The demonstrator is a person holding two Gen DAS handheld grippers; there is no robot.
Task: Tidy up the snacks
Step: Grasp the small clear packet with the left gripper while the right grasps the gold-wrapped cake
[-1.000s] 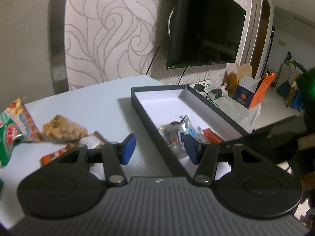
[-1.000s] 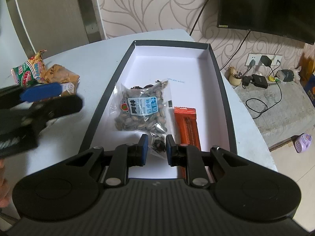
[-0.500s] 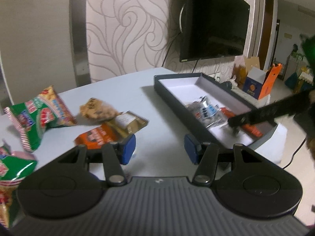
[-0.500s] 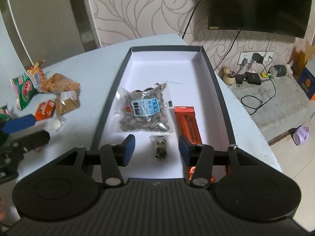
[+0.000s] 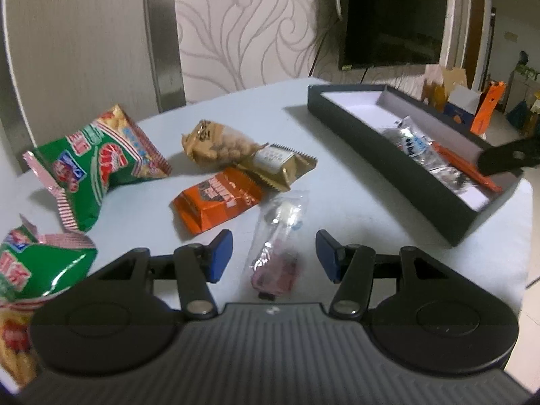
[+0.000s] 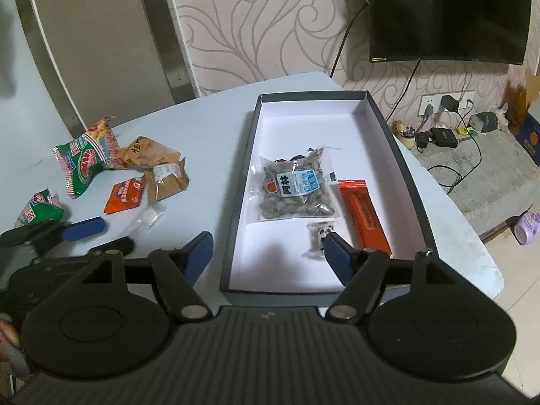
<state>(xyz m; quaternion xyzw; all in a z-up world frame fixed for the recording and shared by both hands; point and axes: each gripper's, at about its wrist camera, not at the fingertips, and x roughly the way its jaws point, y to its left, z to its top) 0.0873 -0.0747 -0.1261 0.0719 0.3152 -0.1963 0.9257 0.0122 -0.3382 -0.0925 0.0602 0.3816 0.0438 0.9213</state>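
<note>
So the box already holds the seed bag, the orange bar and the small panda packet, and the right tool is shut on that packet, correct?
Not quite. The right wrist view shows the right tool open, holding nothing; the small panda packet lies loose on the floor of the box. The rest stands: the seed bag and orange bar lie in the box too.

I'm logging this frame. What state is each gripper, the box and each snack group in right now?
left gripper: open, over clear candy packet
right gripper: open, empty
box: lidless, partly filled
seed bag: flat in box
orange bar: in box
green bags: on table, unsorted
</note>
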